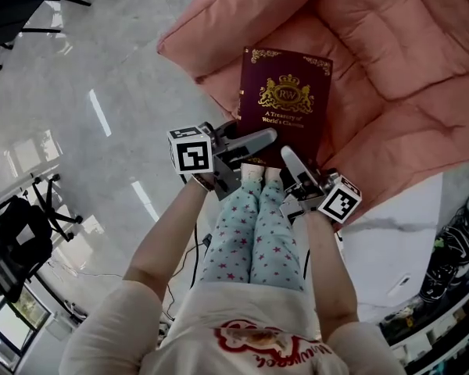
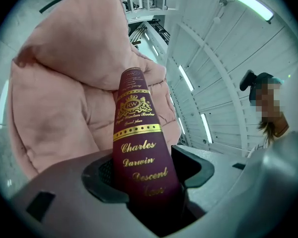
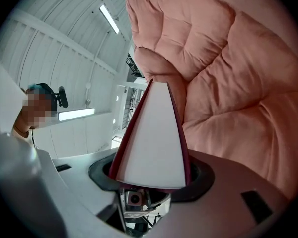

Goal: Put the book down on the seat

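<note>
Maroon book [image 1: 285,100] hangs cover-up over the pink cushioned seat [image 1: 399,61]. Its near end is held from both sides: left tongs [image 1: 254,143] clenched on the spine, right tongs [image 1: 291,162] clenched on the page edges; contact with the cushion cannot be judged. Risk: the cushion looks soft and uneven, so releasing this near the front lip, or one side first, could tip the book off onto the floor [image 1: 102,69].

We see the book [image 1: 285,104] with a smooth cover and shiny gilt print. The seat [image 1: 399,37] is matt quilted cloth, the floor [image 1: 102,69] glossy
</note>
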A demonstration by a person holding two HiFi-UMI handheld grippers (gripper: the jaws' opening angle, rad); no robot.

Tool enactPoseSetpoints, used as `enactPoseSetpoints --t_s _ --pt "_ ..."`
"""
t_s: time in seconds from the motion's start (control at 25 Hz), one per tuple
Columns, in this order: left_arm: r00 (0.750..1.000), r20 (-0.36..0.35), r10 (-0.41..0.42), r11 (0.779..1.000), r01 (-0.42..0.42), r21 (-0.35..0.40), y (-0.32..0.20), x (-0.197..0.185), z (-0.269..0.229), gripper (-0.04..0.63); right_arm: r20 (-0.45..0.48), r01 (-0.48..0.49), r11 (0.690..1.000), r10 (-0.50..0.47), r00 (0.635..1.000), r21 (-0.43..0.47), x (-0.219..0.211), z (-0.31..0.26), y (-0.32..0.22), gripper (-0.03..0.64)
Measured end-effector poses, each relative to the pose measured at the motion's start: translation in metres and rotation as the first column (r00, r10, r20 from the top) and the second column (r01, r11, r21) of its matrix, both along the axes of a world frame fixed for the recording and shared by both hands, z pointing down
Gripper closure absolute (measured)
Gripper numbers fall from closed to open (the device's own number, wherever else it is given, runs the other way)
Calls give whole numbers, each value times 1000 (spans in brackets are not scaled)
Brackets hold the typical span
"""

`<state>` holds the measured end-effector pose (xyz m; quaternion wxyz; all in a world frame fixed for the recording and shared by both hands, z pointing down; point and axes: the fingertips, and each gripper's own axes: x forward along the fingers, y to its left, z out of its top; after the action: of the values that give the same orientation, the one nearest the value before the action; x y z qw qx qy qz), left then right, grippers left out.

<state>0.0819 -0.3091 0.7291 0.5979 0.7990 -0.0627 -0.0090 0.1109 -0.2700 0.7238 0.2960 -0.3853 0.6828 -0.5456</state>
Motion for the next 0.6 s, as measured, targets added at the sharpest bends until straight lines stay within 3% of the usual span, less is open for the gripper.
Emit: enactPoseSetpoints --t_s 0.32,0.6 --pt "999 15 50 998 -49 -49 0 4 29 327 -40 -46 997 44 998 -58 2 26 2 391" --pt "996 68 65 995 -60 -83 -2 7 58 308 -85 -68 989 57 995 -129 5 53 0 383"
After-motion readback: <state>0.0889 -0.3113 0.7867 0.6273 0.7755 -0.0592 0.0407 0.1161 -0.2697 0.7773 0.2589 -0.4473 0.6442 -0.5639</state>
